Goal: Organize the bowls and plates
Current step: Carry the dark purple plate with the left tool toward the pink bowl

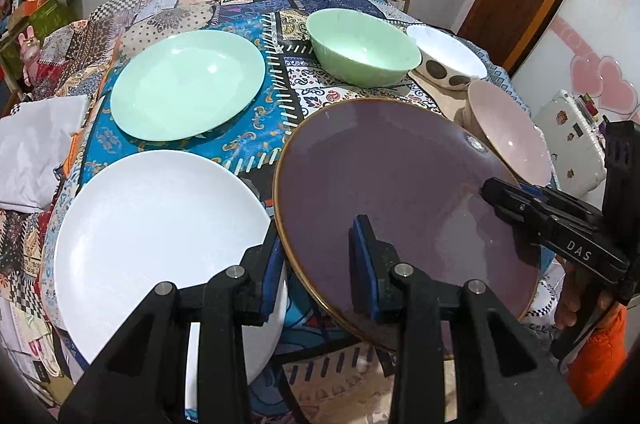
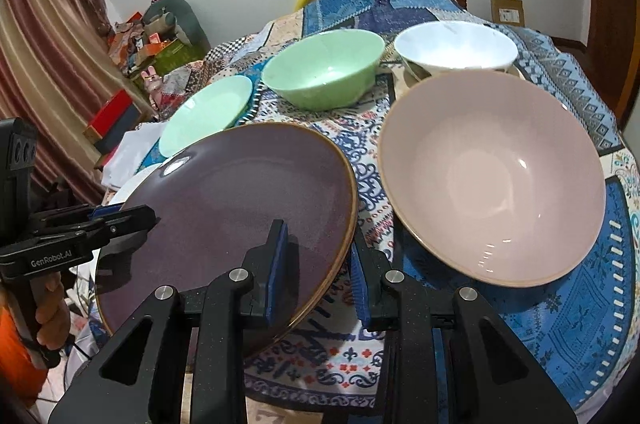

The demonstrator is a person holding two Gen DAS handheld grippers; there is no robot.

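A purple plate (image 1: 400,184) (image 2: 240,192) with a gold rim hangs tilted above the patchwork tablecloth, held at two edges. My left gripper (image 1: 320,266) is shut on its near-left rim, and in the right wrist view it (image 2: 120,220) reaches in from the left. My right gripper (image 2: 320,276) is shut on the plate's right rim and appears as a black clamp (image 1: 492,192) in the left wrist view. A white plate (image 1: 160,232) lies just left of and below the purple one. Further back sit a green plate (image 1: 188,84) (image 2: 208,112), a green bowl (image 1: 360,48) (image 2: 324,68) and a white dotted bowl (image 1: 448,56) (image 2: 456,44). A pink bowl (image 1: 508,132) (image 2: 492,176) stands right of the purple plate.
A folded white cloth (image 1: 36,152) lies at the table's left edge. A white case (image 1: 572,144) stands off to the right. Clutter and a striped curtain (image 2: 48,64) fill the room's left side. A person's hand (image 2: 48,316) grips the left tool's handle.
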